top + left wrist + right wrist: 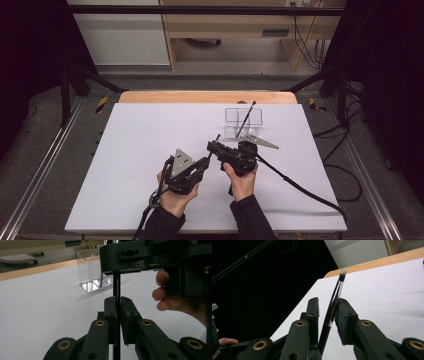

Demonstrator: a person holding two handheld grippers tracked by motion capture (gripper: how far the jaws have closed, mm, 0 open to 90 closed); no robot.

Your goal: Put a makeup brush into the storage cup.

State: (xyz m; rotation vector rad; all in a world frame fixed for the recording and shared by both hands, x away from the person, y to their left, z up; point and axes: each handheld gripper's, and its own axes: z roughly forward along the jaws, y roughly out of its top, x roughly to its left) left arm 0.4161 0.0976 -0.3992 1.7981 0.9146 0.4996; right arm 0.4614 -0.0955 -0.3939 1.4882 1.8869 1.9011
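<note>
A thin black makeup brush (331,310) with a pale bristle tip stands between the jaws of my right gripper (327,301). Those jaws are apart, and the handle leans on one pad with a gap on the other side. Lower on the same brush handle (116,287), my left gripper (118,300) is shut. In the high view both grippers meet at mid-table: the left gripper (206,160), the right gripper (213,146), and the brush (218,136) poking up between them.
A clear plastic organiser box (235,116) stands behind the grippers with a second black brush (246,118) leaning in it; the box (87,267) also shows in the left gripper view. The white table sheet (130,150) lies under everything. Cables trail off to the right.
</note>
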